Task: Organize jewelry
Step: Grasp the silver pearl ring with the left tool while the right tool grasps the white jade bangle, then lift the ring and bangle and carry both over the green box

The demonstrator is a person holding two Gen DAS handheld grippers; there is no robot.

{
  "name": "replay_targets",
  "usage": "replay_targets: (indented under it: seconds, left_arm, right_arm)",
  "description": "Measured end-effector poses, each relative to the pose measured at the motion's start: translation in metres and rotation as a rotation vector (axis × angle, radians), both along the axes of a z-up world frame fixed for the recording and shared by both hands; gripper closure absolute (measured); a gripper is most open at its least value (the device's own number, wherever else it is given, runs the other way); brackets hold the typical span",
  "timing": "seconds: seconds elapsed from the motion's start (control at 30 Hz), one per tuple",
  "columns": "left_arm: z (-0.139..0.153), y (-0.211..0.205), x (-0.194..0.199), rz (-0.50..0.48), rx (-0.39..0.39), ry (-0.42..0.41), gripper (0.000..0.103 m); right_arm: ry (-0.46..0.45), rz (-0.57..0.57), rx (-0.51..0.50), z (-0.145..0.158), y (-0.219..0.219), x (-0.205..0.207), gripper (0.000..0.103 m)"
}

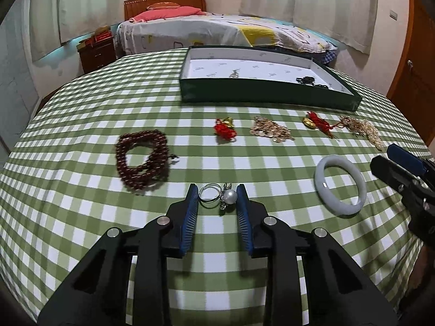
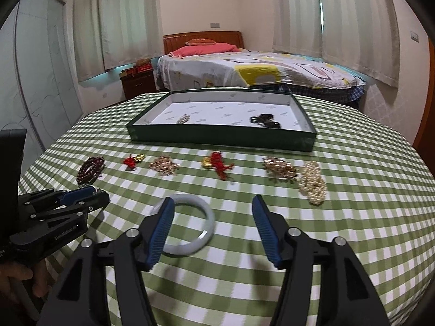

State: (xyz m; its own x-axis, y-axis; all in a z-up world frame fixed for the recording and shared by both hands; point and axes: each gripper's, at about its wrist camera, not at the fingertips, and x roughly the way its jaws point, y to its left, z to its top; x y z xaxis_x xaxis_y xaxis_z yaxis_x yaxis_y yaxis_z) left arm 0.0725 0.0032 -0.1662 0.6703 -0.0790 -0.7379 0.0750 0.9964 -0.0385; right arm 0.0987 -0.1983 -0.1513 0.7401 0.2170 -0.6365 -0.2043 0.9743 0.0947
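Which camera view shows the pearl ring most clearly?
The left wrist view: the pearl ring lies close to the camera, between the fingertips of the left gripper. In the right wrist view that gripper hides it.

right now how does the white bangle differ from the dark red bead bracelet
The white bangle is one smooth, rigid, pale ring lying as a single open circle. The dark red bead bracelet is many small beads, looped several times into a loose, uneven pile. Both lie flat on the checked tablecloth, outside the green tray.
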Motion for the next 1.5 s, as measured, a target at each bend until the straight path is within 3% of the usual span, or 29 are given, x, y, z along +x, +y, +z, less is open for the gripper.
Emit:
replay_targets:
  seconds: [0.2,0.53,0.67,0.73,1.13,1.3,1.5]
  left_arm:
    - [0.0,0.014,-0.001,0.04,-0.014,-0.001,0.075]
    - [0.0,0.012,-0.002,0.038,0.003,-0.006,0.075]
    - [0.0,0.012,-0.002,0.038,0.002,-0.006,0.075]
    - [0.0,0.012,-0.002,0.038,0.003,-0.007,0.075]
    - [0.0,0.012,-0.002,0.037,0.001,-0.006,0.075]
    - [0.0,0.012,-0.002,0.038,-0.002,-0.008,0.075]
    - [0.004,0.012,-0.001,0.043,-0.002,-0.027,0.075]
  right_arm:
    - [0.048,0.037,-0.024,-0.01,0.022,0.009,0.027]
    - [0.123,0.037,-0.055,-0.026,0.03,0.018,0.023]
    - [0.135,0.039,-0.028,-0.028,0.025,0.016,0.024]
    - [0.131,0.05,-0.022,-0.027,0.025,0.014,0.035]
    - [0.13,0.07,-0.061,-0.028,0.032,0.014,0.03]
    - [0.124,0.066,-0.056,-0.028,0.031,0.012,0.034]
    - [0.06,0.052,-0.049,-0.016,0.025,0.003,0.035]
